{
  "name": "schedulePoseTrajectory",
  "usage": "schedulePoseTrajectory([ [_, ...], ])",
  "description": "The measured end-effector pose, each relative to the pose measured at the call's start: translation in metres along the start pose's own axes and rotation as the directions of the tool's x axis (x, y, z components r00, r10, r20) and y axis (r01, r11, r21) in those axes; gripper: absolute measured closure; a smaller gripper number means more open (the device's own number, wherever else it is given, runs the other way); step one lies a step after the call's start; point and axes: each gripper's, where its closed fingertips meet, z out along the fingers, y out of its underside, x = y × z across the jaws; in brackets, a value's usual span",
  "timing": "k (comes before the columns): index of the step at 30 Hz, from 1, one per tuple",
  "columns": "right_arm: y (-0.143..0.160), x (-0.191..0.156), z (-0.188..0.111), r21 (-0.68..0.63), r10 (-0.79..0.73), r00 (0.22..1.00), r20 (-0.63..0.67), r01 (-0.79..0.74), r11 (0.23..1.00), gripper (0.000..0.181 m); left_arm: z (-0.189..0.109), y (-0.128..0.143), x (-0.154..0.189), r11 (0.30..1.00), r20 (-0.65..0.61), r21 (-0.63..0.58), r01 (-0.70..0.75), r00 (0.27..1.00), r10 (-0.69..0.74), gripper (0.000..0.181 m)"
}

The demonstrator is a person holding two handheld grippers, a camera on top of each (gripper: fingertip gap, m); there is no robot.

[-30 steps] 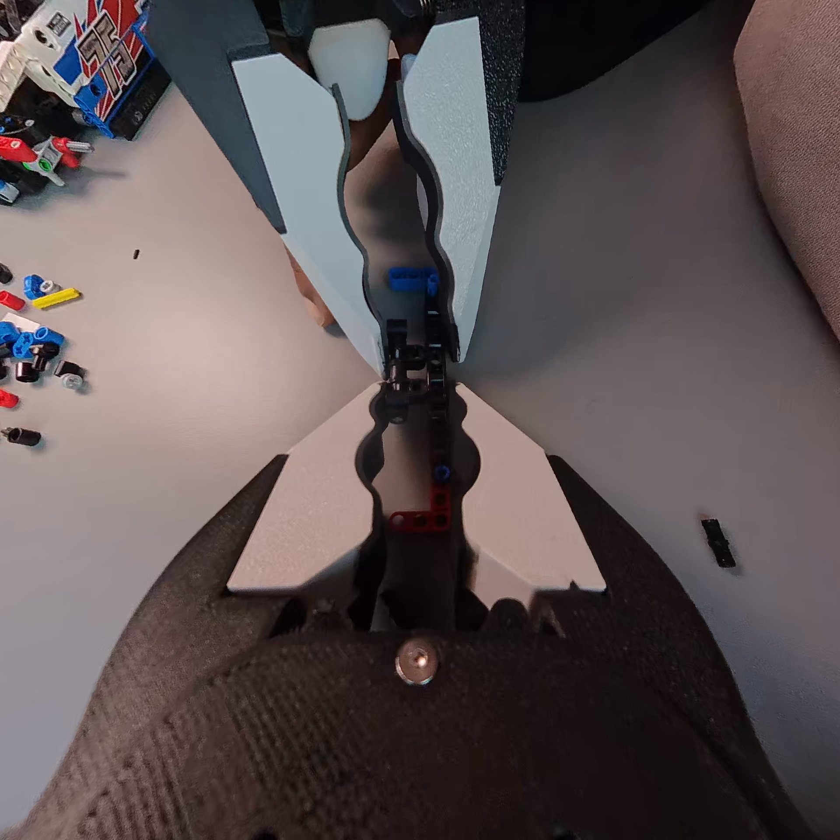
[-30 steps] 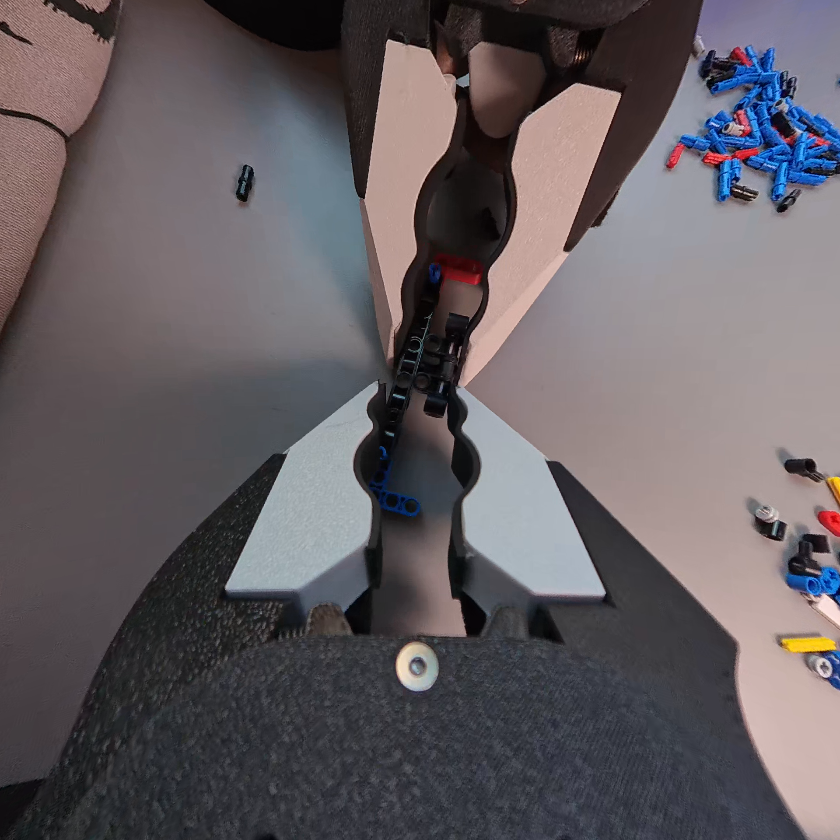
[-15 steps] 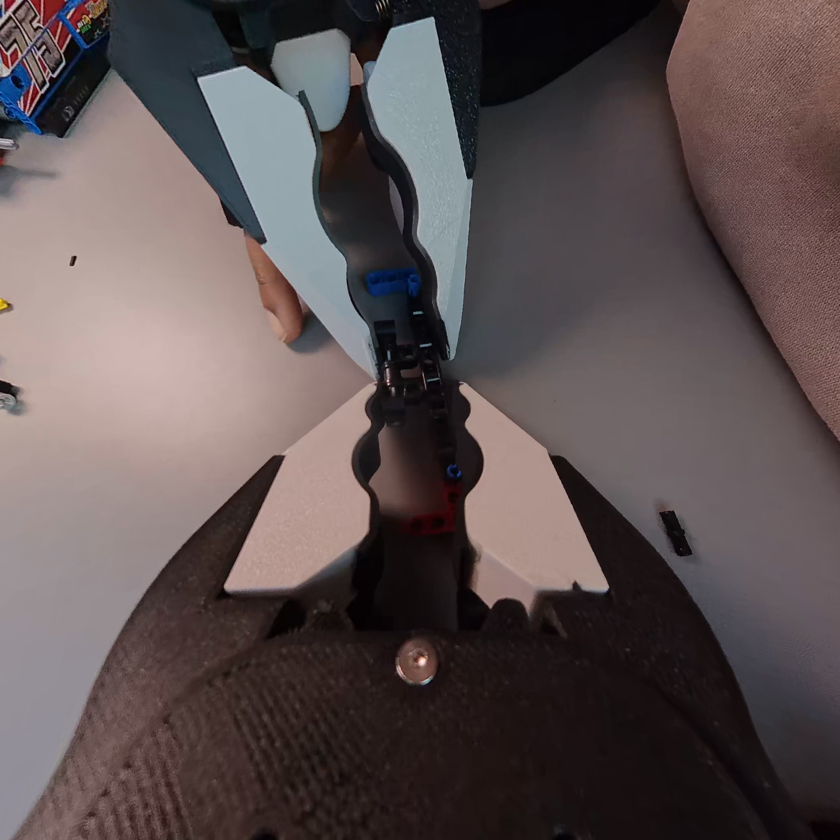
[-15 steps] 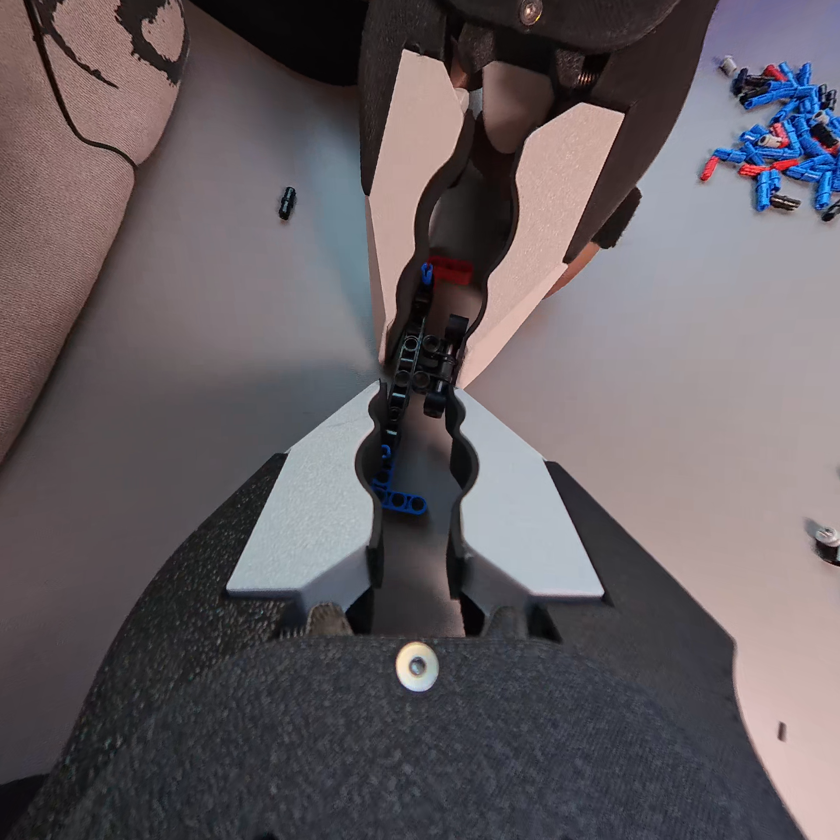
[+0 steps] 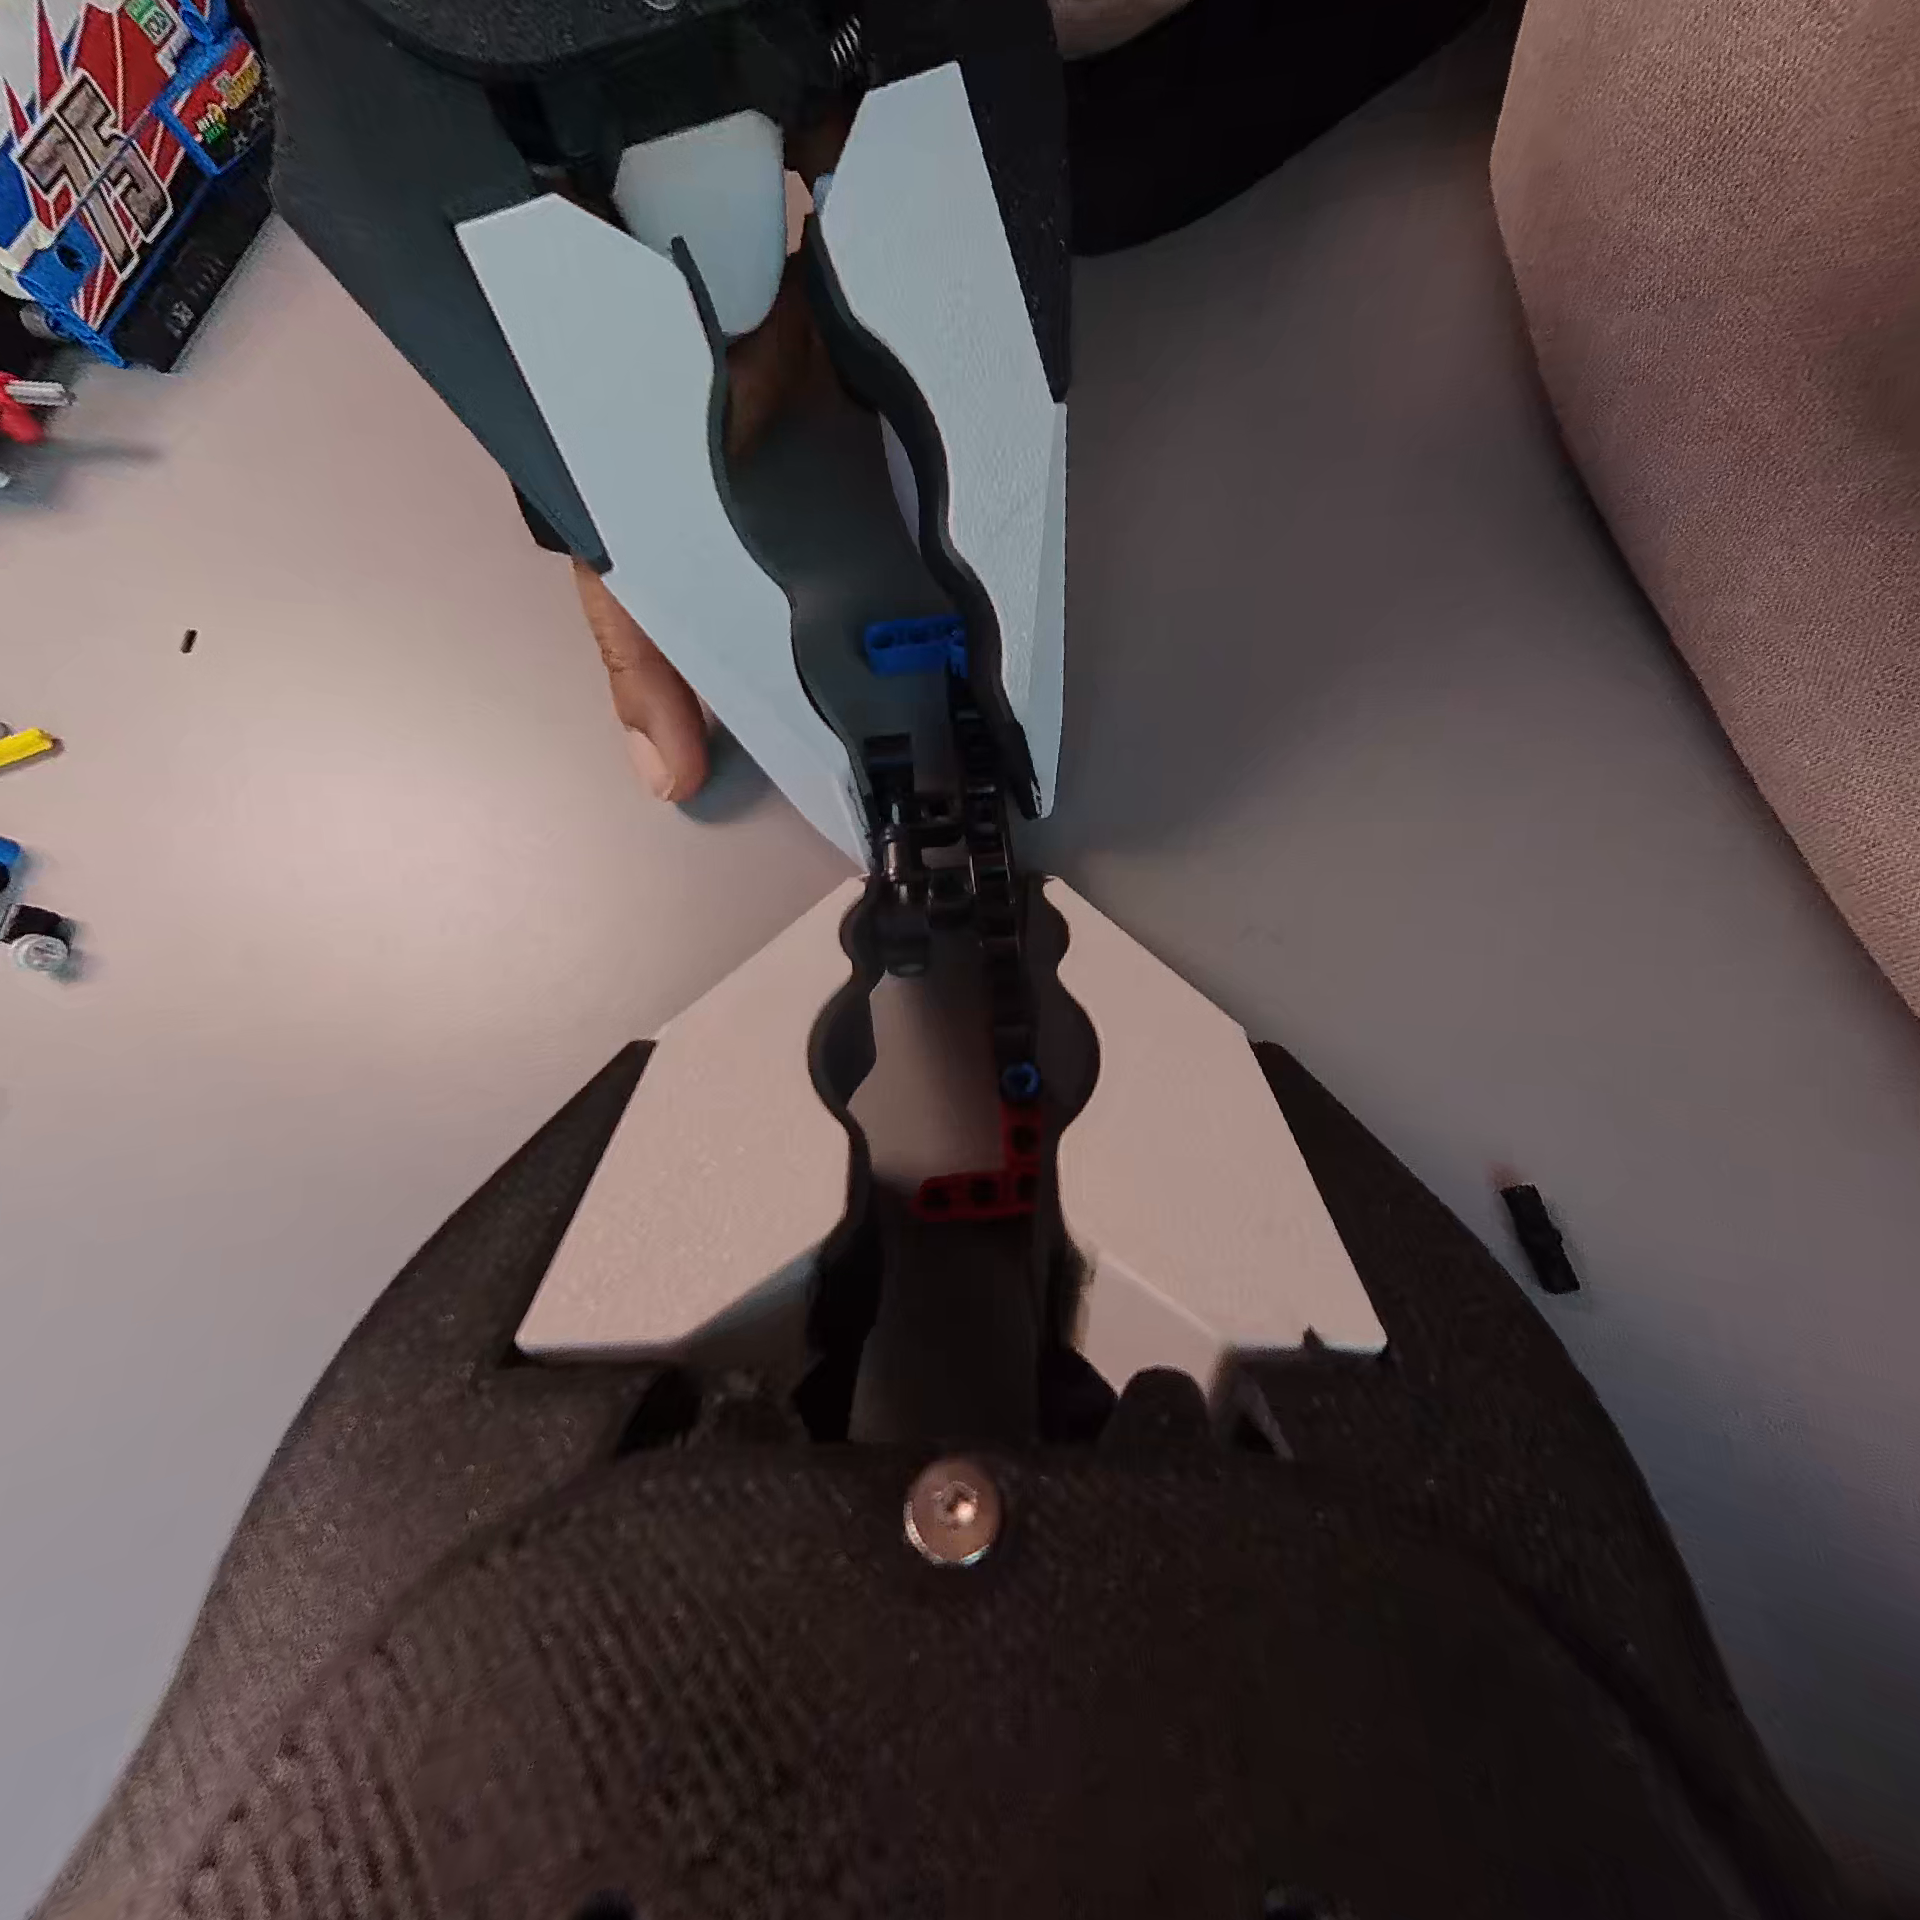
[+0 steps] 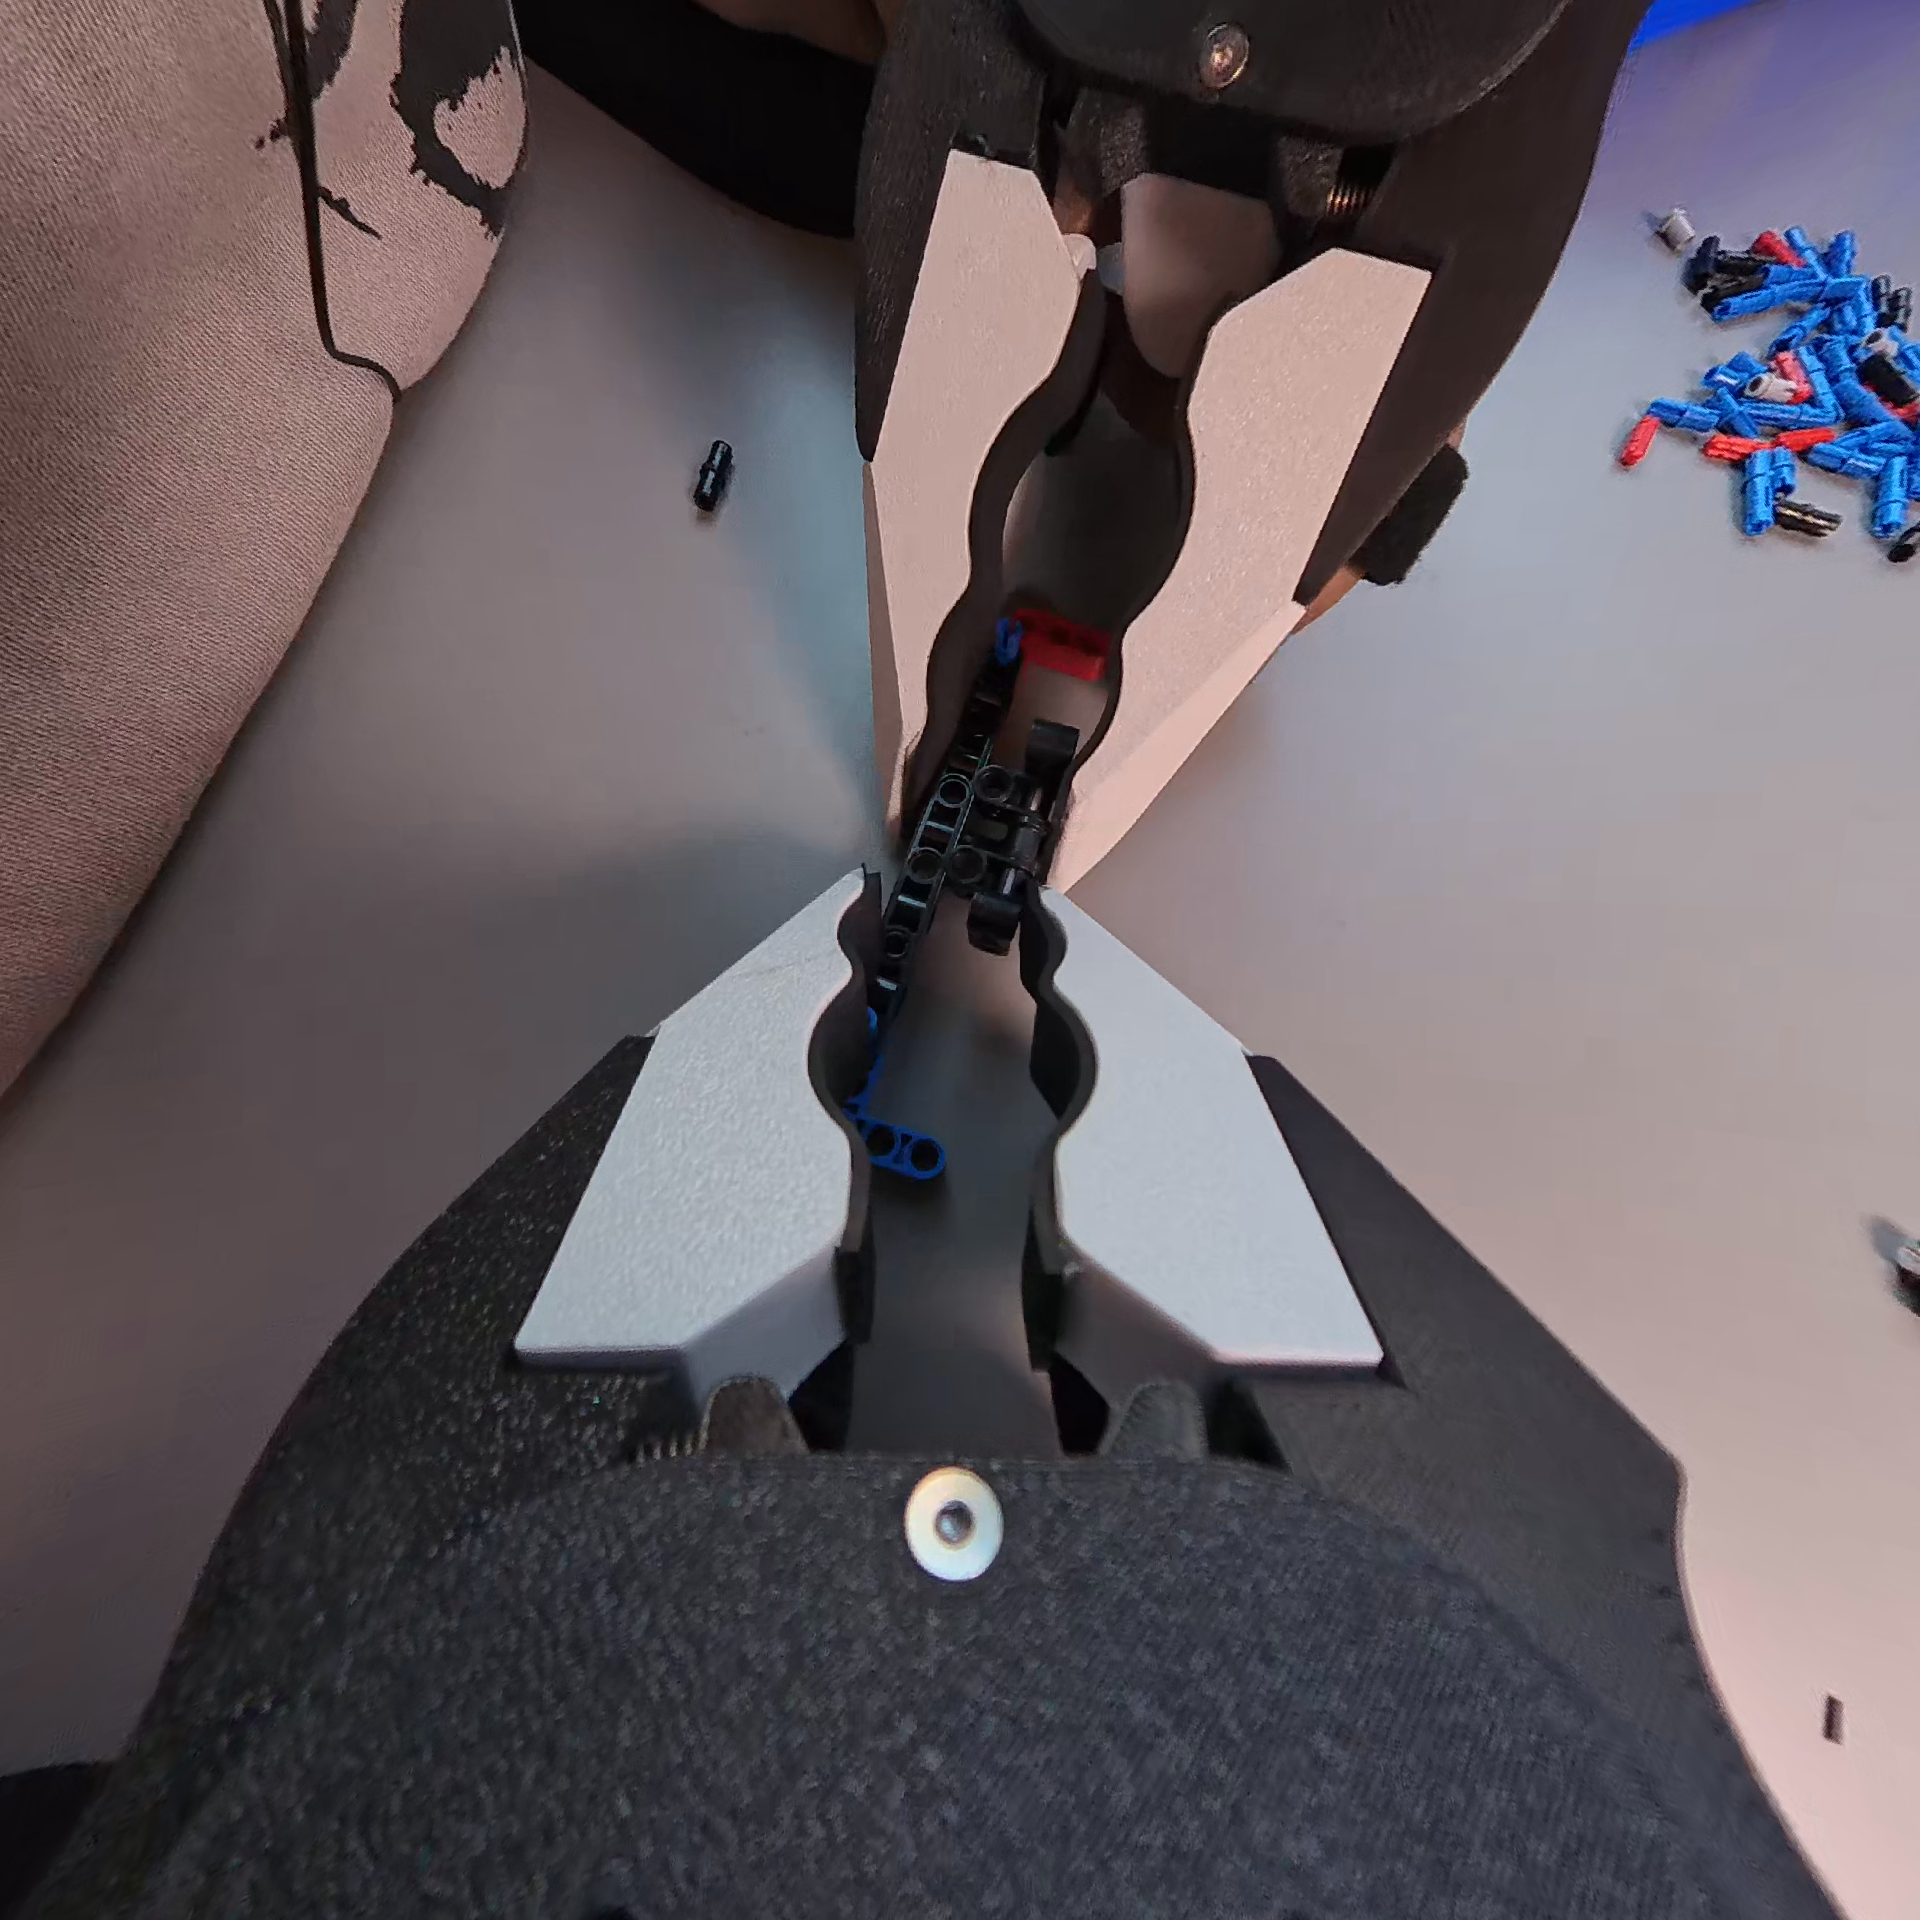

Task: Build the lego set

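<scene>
A black Lego beam assembly (image 5: 940,852) with black connectors at its middle is held between both grippers above the grey table. My left gripper (image 5: 951,894) is shut on its red-angle-piece (image 5: 987,1184) end. My right gripper (image 5: 945,821) comes in from the top, tip to tip with the left, and is shut on the blue-angle-piece (image 5: 914,644) end. In the right wrist view my right gripper (image 6: 948,888) holds the assembly (image 6: 935,831) with the blue angle piece (image 6: 899,1148) between its fingers. The left gripper (image 6: 982,821) is opposite, around the red piece (image 6: 1060,649).
A loose black pin (image 5: 1538,1252) lies on the table; it also shows in the right wrist view (image 6: 713,474). A pile of blue and red pins (image 6: 1808,395) lies at the right. A partly built red, white and blue model (image 5: 94,208) and loose parts (image 5: 31,935) sit left. A person's pink sleeve (image 6: 156,468) borders the table. My left and right fingertips are right by each other.
Both grippers stay shut on the assembly, tip to tip. They have shifted together over the table: the pink sleeve fills more of the right wrist view, and the pin pile has slid lower.
</scene>
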Motion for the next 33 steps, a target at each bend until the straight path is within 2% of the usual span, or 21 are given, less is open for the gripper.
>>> schedulePoseTrajectory([
  [20, 0.001, -0.013, -0.001, 0.018, -0.001, 0.998, 0.064, 0.000, 1.000, 0.157, 0.005, -0.004, 0.011, 1.000, -0.032, -0.003, 0.013, 0.999, -0.013, 0.155],
  [30, 0.001, -0.009, -0.002, -0.035, 0.022, 1.000, -0.017, -0.022, 0.999, 0.150, 0.004, -0.003, 0.004, 0.997, -0.001, -0.004, 0.071, 0.997, -0.071, 0.158],
  [33, 0.002, -0.008, -0.001, -0.058, 0.027, 0.998, -0.065, -0.031, 0.998, 0.154, 0.004, -0.004, 0.006, 0.997, -0.010, -0.003, 0.079, 0.997, -0.079, 0.157],
])
